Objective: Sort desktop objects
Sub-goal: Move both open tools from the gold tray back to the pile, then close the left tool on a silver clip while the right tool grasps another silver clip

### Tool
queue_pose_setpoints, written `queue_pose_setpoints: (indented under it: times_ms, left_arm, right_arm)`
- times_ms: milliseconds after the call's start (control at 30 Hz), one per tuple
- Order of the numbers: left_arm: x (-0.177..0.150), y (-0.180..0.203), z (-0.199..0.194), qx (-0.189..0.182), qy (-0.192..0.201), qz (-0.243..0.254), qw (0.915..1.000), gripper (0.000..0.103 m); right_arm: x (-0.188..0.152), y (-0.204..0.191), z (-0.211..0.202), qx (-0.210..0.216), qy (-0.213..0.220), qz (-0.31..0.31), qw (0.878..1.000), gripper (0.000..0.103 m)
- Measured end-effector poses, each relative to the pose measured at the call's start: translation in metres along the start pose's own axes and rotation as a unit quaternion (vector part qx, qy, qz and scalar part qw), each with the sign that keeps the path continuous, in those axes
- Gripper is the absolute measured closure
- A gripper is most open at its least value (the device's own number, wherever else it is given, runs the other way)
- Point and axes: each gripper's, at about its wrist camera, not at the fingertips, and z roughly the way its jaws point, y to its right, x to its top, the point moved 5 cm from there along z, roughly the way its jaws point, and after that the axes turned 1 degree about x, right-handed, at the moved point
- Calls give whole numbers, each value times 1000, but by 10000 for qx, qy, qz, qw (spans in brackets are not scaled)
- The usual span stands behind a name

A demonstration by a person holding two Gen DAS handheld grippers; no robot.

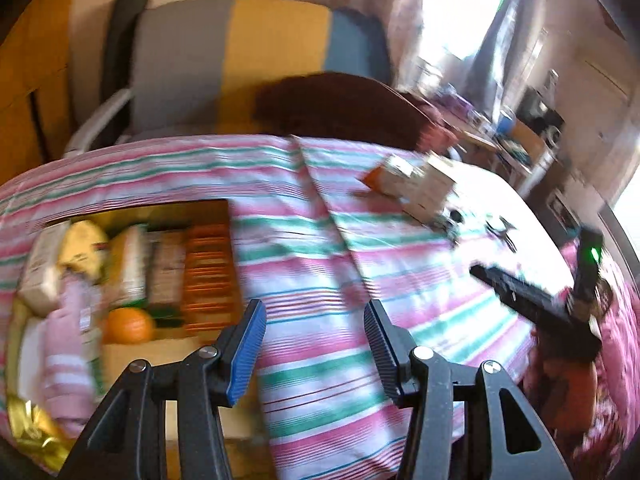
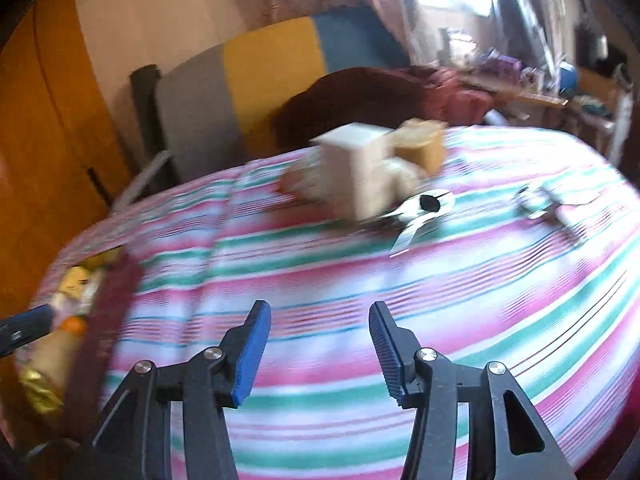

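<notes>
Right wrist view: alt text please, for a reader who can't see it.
The right gripper hangs open and empty over a pink, green and white striped cloth. Beyond it lie blurred cream boxes and shiny metal clips; a filled box sits far left.

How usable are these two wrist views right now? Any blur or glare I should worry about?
Left wrist view: motion blur smears the box of sorted items and the cartons; the window is blown out white. Right wrist view: the white carton and metal clips are blurred, and fisheye bends the striped cloth; both grippers' fingers stay sharp.
</notes>
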Motion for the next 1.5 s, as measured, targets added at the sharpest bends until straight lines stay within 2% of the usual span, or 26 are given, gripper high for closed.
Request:
queue_pose_setpoints:
  times_ms: [200, 267, 400, 500, 567, 600, 733, 833, 900, 1000, 1167, 1233, 1367, 1400, 1467, 1500]
  left_arm:
    - [0, 58, 53, -316, -533, 440, 9971, 51]
    - [0, 75, 68, -426, -640, 540, 9956, 51]
    - [5, 113, 100, -586, -870, 764, 9915, 51]
    - [9, 137, 119, -620, -956, 975, 9887, 51]
    - [15, 151, 130, -656, -980, 1078, 9872, 51]
    - [18, 155, 136, -644, -1000, 1107, 9867, 51]
    - [33, 171, 157, -677, -1030, 1107, 9862, 52]
    - [41, 184, 173, -653, -1030, 1169, 9856, 51]
    - [47, 193, 183, -603, -1020, 1214, 9855, 51]
    - [54, 204, 199, -478, -1000, 1313, 9851, 51]
    - [63, 210, 225, -381, -1179, 1227, 9847, 51]
    - [66, 210, 235, -342, -1213, 1177, 9850, 52]
    - [67, 213, 243, -331, -1059, 1326, 9849, 54]
    - [67, 215, 244, -274, -1022, 1423, 9842, 56]
    - [65, 217, 246, -41, -935, 1701, 9810, 72]
    - [64, 218, 246, 18, -886, 1789, 9799, 73]
  right_arm:
    - [49, 92, 13, -772, 144, -264, 9966, 48]
    - [71, 121, 20, -1015, 131, -281, 9943, 43]
    - [110, 178, 52, -1438, -183, -266, 9891, 39]
    - [113, 207, 80, -1430, -724, -168, 9869, 39]
    - [105, 214, 85, -1290, -970, -50, 9869, 39]
    - [102, 211, 81, -1221, -945, -128, 9879, 38]
    - [80, 176, 58, -570, -1141, -645, 9897, 38]
    - [76, 163, 35, -624, -955, -1019, 9882, 38]
    - [82, 172, 26, -827, -770, -1075, 9878, 34]
    - [94, 197, 32, -1093, -730, -924, 9870, 30]
    - [88, 221, 69, -526, -1341, -639, 9875, 29]
    - [79, 224, 80, -440, -1486, -608, 9860, 30]
    - [63, 222, 92, -445, -1479, -659, 9858, 40]
    - [63, 221, 91, -476, -1290, -708, 9880, 46]
    - [61, 220, 89, -500, -1141, -666, 9900, 50]
    - [59, 219, 88, -526, -1069, -649, 9908, 51]
